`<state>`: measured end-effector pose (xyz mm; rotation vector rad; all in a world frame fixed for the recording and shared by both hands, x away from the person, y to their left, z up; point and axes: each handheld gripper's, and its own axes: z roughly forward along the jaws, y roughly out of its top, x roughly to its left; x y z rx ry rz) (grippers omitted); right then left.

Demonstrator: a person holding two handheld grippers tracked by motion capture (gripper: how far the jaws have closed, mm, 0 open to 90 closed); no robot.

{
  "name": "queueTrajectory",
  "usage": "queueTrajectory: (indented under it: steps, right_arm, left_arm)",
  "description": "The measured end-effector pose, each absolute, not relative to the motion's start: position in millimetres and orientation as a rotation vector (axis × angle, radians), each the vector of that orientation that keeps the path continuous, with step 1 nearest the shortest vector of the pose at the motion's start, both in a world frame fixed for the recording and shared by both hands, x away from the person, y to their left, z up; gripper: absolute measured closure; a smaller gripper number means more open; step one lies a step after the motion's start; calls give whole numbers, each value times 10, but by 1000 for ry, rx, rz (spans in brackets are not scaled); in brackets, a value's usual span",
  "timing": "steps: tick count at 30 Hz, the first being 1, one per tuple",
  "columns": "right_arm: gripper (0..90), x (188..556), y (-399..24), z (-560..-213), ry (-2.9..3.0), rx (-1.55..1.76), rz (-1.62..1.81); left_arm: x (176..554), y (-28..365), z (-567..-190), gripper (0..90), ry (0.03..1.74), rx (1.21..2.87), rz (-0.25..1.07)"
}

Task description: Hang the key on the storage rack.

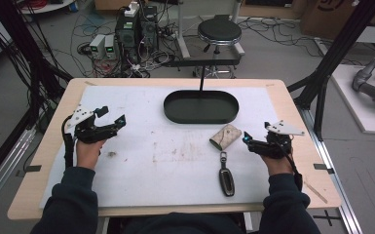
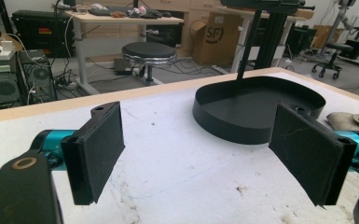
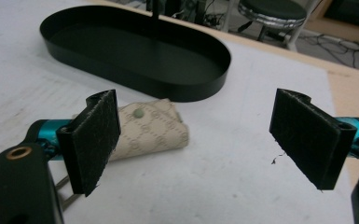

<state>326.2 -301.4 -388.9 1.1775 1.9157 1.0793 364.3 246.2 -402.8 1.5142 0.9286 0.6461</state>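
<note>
Hovering just beside the beige patterned fabric key pouch, the right gripper has its jaws spread wide and grips nothing. The pouch lies flat on the white table mat, partly behind the left-hand jaw in the right gripper view, so a closing pinch from this offset could catch only one soft corner and drag it instead of lifting it. A metal ring at its near end links it to the black car key fob, lying nearer the person; my guess is that this hanging weight could twist the pouch loose from a shallow grip. Over on the other side, the left gripper is also spread and empty, well apart from the pouch. Farther off stands the black oval metal tray; a swinging fob might strike its rim.
</note>
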Motion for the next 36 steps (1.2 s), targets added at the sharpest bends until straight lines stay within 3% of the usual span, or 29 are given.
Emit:
queueTrajectory:
  steps: [7,15,28,32,34,35,36]
  right_arm:
    - [306,3256,-2749,-4001,2016,1220,1096]
    - [389,3122,-2570,-4098,2075,1241,1077]
    - [405,3055,-2244,-4427,2263,1287,881]
    - [504,3083,-2187,-4469,2292,1275,861]
    - [595,3093,-2180,-4465,2302,1260,862]
    - [595,3093,-2180,-4465,2302,1260,862]
    - [666,3092,-2175,-4450,2317,1247,852]
  left_arm:
    - [3657,2480,-4037,178,929,1503,631]
    - [3661,2479,-4044,178,939,1509,630]
    - [3676,2472,-4060,179,940,1514,622]
    - [3675,2460,-4064,183,942,1528,619]
    - [3675,2458,-4064,183,941,1533,620]
    - [3675,2458,-4064,183,941,1533,620]
    - [3674,2456,-4064,183,941,1536,622]
